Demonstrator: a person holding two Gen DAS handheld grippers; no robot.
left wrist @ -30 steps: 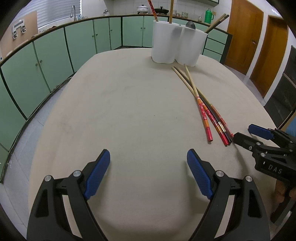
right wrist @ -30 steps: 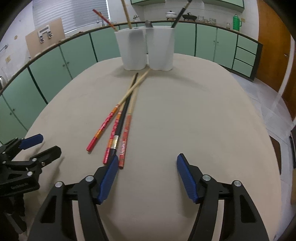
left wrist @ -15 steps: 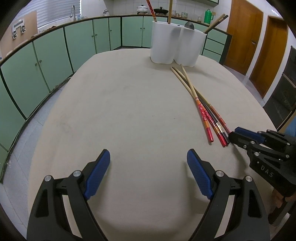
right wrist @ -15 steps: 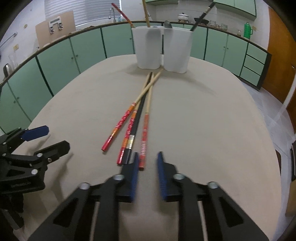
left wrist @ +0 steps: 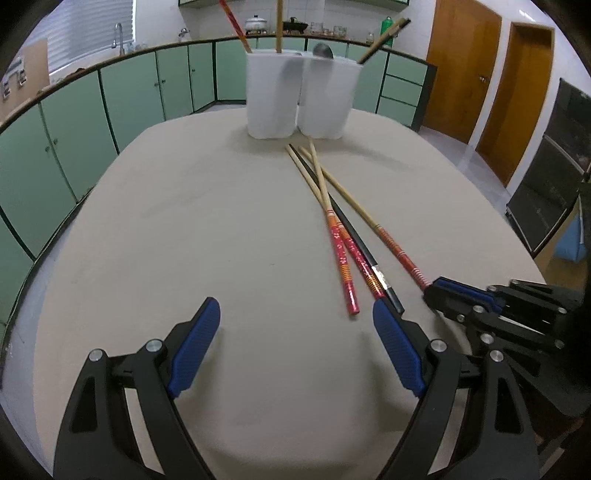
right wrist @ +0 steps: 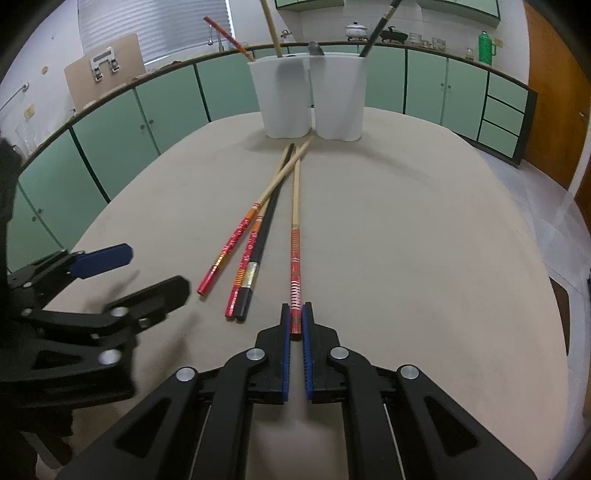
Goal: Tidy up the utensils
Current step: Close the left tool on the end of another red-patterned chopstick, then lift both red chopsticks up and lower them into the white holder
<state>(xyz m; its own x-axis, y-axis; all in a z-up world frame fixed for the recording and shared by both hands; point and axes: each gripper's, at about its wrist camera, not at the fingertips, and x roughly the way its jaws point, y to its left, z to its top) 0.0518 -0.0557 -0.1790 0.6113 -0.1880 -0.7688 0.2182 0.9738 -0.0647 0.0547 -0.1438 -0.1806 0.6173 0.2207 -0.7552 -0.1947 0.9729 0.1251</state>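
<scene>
Kitchen, domestic-looking. Evidence: run of green cabinets [left wrist: 125, 92] under a dark-edged counter wrapping the room from 9 to 1 o'clock; tap [left wrist: 118, 35] at 11 under a blinded window; lidded metal pot [left wrist: 255, 23] and a dark pan [left wrist: 295, 26] on the counter at 12; green flask [left wrist: 386, 31] at 1. Drawer stack [left wrist: 400, 92] at 1, two wooden doors [left wrist: 458, 70] at 2. Beige table [left wrist: 184, 229] in the middle with white utensil holders [left wrist: 301, 99] at 12.
</scene>
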